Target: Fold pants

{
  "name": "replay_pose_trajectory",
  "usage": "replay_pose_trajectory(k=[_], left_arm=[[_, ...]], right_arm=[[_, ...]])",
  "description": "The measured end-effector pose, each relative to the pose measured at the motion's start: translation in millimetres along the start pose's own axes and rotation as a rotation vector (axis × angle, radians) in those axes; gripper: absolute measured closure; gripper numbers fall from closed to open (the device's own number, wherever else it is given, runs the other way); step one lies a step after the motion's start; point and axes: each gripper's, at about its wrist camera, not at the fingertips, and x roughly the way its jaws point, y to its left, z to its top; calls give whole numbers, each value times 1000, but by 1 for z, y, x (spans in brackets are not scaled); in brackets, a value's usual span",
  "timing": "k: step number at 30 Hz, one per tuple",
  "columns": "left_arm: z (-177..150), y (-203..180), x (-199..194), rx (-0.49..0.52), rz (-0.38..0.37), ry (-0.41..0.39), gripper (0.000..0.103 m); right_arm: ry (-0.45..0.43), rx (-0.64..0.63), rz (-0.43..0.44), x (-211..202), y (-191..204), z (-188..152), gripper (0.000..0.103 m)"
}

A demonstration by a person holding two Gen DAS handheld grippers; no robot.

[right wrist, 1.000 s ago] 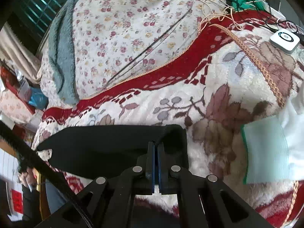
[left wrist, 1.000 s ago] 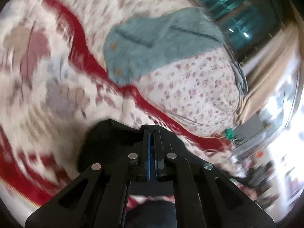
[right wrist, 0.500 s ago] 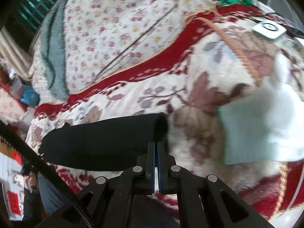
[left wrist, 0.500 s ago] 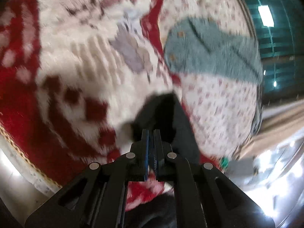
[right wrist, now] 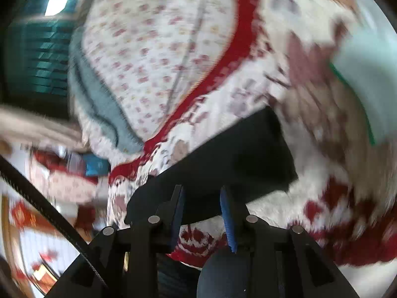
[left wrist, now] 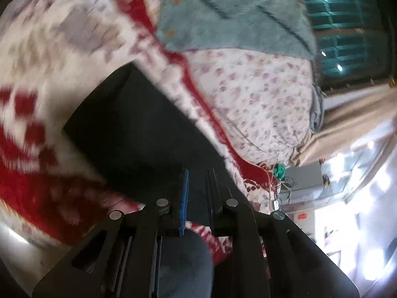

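Pants (left wrist: pixel 139 134) flat on blanket (left wrist: pixel 37 57), just beyond parting fingers (left wrist: pixel 184 193).

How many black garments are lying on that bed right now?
1. The black pants lie folded on the red-and-cream blanket near the bed's front edge, just ahead of both tools; the right camera shows the same piece. More could be hidden out of view.

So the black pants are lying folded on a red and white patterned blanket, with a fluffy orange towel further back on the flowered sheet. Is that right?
Nearly. The fluffy towel is grey-blue, not orange; the left wrist view shows it plainly. The rest holds: the black pants lie folded on the red and white patterned blanket, and the towel rests further back on the flowered sheet.
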Motion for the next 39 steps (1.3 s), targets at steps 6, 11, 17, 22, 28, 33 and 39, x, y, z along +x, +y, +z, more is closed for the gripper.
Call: replay_pose_trajectory(k=[6, 11, 17, 22, 28, 33, 39], left_arm=[[6, 47, 2, -246, -98, -52, 53], [10, 44, 9, -246, -100, -59, 47], [13, 46, 10, -248, -101, -58, 46], [10, 50, 7, -262, -109, -59, 46], [7, 50, 4, -266, -110, -63, 46], [5, 48, 1, -266, -106, -60, 46], [4, 42, -10, -252, -113, -78, 41]], right_arm=[[-82, 290, 152, 1, -34, -8, 61], [-30, 381, 185, 26, -43, -6, 57], [-30, 443, 77, 47, -59, 8, 57], [-147, 180, -101, 27, -24, 15, 83], [-124, 98, -78, 32, -17, 13, 98], [-154, -34, -78, 27, 5, 9, 99], [-204, -256, -143, 24, 40, -5, 99]])
